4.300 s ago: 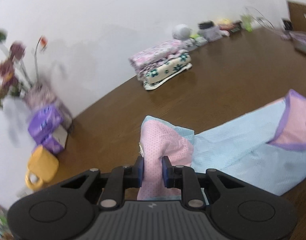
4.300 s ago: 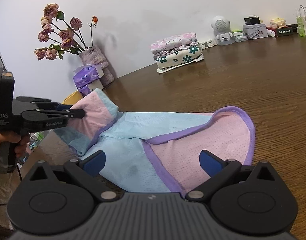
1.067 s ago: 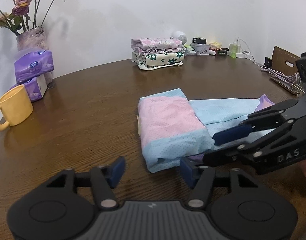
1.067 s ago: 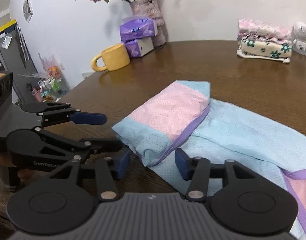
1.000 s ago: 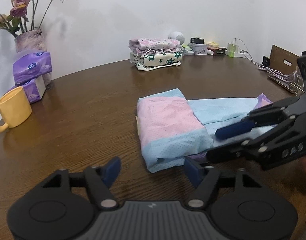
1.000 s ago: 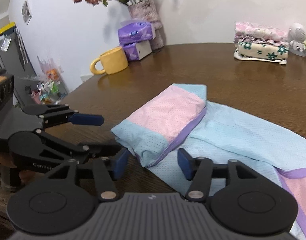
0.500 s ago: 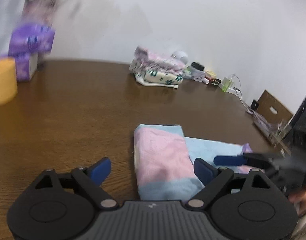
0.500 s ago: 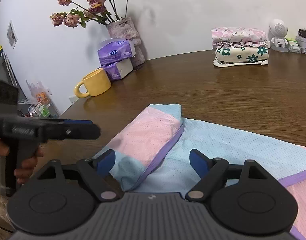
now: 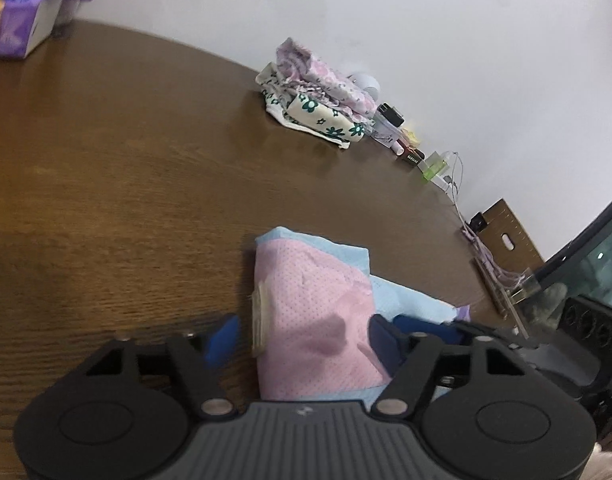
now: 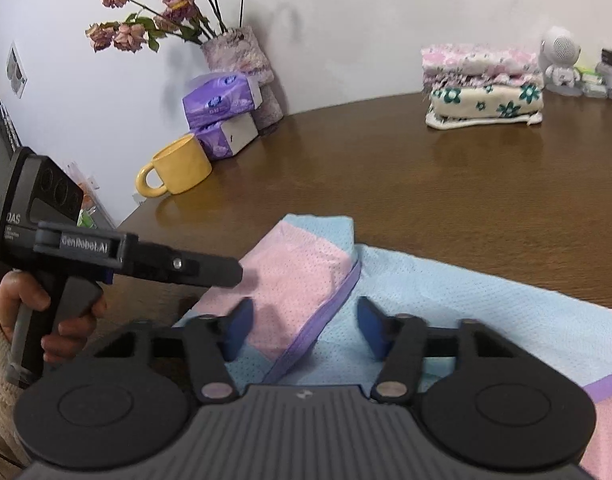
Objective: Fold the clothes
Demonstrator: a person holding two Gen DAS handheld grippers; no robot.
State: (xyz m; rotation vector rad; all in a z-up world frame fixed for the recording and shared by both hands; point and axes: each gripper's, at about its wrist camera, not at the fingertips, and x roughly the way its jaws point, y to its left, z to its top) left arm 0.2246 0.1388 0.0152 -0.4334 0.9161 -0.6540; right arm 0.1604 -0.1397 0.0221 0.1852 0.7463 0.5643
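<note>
Here my left gripper [image 9: 302, 340] has its jaws spread wide, straddling the folded pink-and-blue end of the garment [image 9: 306, 304] without pinching it; the fold sits right between the two blue pads [image 9: 222, 338]. The pink mesh panel bulges up between them, with a small tan tag on the edge by the left pad. My right gripper [image 10: 302, 330] also has its jaws apart, hovering over the same fold, with the purple trim [image 10: 325, 328] running diagonally between the pads. The rest of the garment, light blue mesh, spreads out flat past my right jaw on the brown wooden surface [image 10: 445, 192]. In the right wrist view my left gripper reaches in from beyond the left jaw, its tip over the pink panel, held by a hand [image 10: 46, 320] in a cream knit sleeve. Ahead of the jaws: stack of folded floral clothes [image 10: 481, 88], yellow mug [image 10: 178, 168], purple tissue packs [image 10: 222, 116], vase of dried roses [image 10: 238, 56].
</note>
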